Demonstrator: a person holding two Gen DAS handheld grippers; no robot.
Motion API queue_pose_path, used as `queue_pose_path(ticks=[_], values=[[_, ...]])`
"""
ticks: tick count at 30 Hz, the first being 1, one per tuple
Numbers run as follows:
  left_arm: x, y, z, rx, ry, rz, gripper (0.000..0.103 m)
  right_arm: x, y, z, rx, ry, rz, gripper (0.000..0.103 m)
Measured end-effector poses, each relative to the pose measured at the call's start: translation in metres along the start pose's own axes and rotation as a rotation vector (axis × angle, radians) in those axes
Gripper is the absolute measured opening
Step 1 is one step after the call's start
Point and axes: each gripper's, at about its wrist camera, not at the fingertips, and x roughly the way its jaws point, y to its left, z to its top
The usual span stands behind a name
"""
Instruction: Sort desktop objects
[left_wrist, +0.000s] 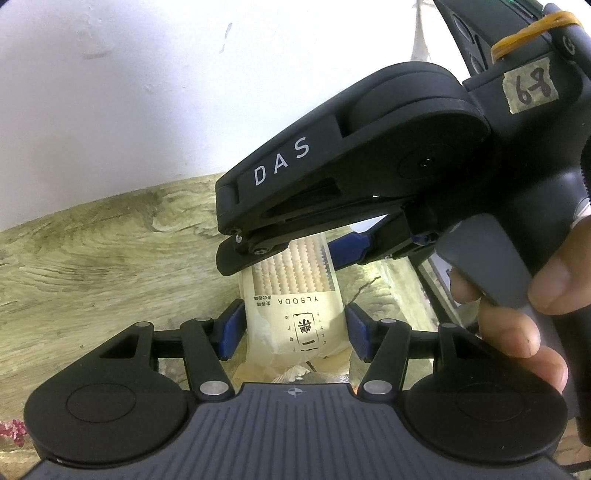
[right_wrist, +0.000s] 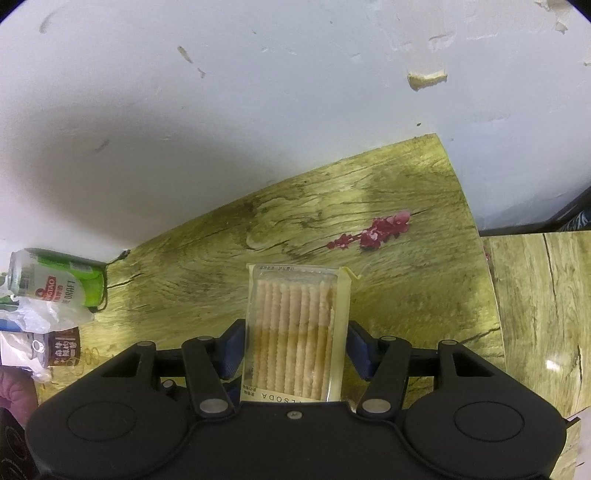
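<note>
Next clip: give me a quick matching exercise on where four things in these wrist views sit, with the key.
Things:
1. cracker packet
2. beer can
3. red flower print
4. right gripper

Places or states:
A. lying on its side at the table's far left edge
B. gripped at both ends by the two grippers
C. flat on the tabletop beyond the packet
D. closed on the packet's window end

Pairs: 1-B, 2-A, 3-C, 4-D

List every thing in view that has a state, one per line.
Cracker pack: sealed, held at both ends, off the table.
Left tongs: shut on the cracker pack.
Right tongs: shut on the cracker pack.
Green can: lying on its side.
Brown can: lying on its side.
</note>
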Motion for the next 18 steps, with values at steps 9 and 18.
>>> queue_pose_path(ticks=[9, 18], values=[[0.001, 0.003, -0.002, 0.016, -0.005, 0.000, 0.057, -0.016, 0.011, -0.010, -0.008, -0.019, -0.005, 0.055], [-0.010, 0.002, -0.009, 0.033, -0.004, -0.003, 0.057, -0.025, 0.019, -0.023, -0.005, -0.033, -0.006, 0.055]])
